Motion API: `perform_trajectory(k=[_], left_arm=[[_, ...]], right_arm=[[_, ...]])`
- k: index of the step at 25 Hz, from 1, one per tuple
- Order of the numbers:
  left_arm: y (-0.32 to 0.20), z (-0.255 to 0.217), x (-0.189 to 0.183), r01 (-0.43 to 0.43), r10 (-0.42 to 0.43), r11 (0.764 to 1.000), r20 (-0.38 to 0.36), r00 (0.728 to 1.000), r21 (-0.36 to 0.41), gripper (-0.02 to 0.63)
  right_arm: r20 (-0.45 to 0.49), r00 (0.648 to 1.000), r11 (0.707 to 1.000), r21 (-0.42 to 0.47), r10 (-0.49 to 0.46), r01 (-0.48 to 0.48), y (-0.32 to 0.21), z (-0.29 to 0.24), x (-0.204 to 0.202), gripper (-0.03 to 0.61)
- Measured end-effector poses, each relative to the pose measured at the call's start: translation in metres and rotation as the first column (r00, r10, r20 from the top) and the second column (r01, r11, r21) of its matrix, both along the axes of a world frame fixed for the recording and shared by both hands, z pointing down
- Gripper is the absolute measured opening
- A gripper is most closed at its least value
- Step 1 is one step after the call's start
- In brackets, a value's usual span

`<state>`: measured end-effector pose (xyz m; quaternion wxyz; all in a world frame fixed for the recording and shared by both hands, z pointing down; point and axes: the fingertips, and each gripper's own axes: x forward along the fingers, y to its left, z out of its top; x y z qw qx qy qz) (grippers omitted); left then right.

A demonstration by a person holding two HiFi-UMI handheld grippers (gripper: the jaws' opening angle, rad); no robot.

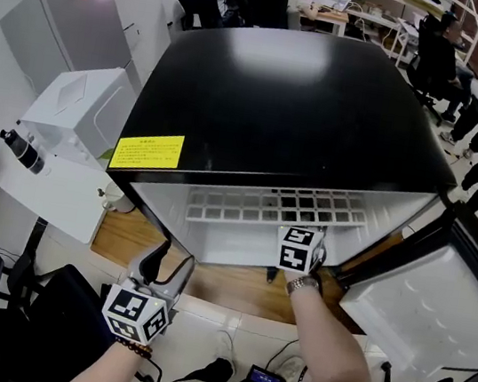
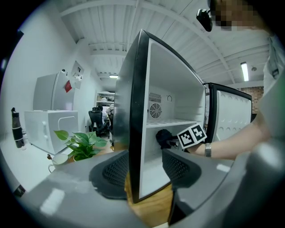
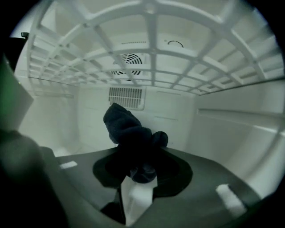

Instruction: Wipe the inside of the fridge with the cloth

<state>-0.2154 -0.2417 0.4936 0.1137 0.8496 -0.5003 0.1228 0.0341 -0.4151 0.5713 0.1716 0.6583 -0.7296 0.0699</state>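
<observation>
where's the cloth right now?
The cloth is clamped in the right hand-held gripper, inside the fridge, below the white grid shelf and in front of the back-wall vent.

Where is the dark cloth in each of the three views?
Head view: not visible; it is hidden inside the fridge, under its black top.
Left gripper view: the cloth is just right of centre, inside the fridge below the shelf.
Right gripper view: centre, pinched in the right tool.
Shared landmark: the shelf, a white grid seen from above in the head view and overhead in the right gripper view.
</observation>
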Motion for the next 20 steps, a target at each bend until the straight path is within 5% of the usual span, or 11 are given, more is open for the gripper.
perform_trajectory(k=[13, 20], left_arm=[[0.005, 0.001, 0.005, -0.04, 0.04, 0.999, -0.005, 0.999, 0.006, 0.235], [0.009, 0.002, 0.003, -0.056, 0.056, 0.998, 0.004, 0.998, 0.007, 0.234]], right_arm=[[0.036, 0.954, 0.954, -0.036, -0.298, 0.299, 0.028, 0.005, -0.152, 0.138], [0.043, 0.924, 0.92, -0.091, -0.379, 0.381, 0.025, 0.025, -0.2, 0.138]])
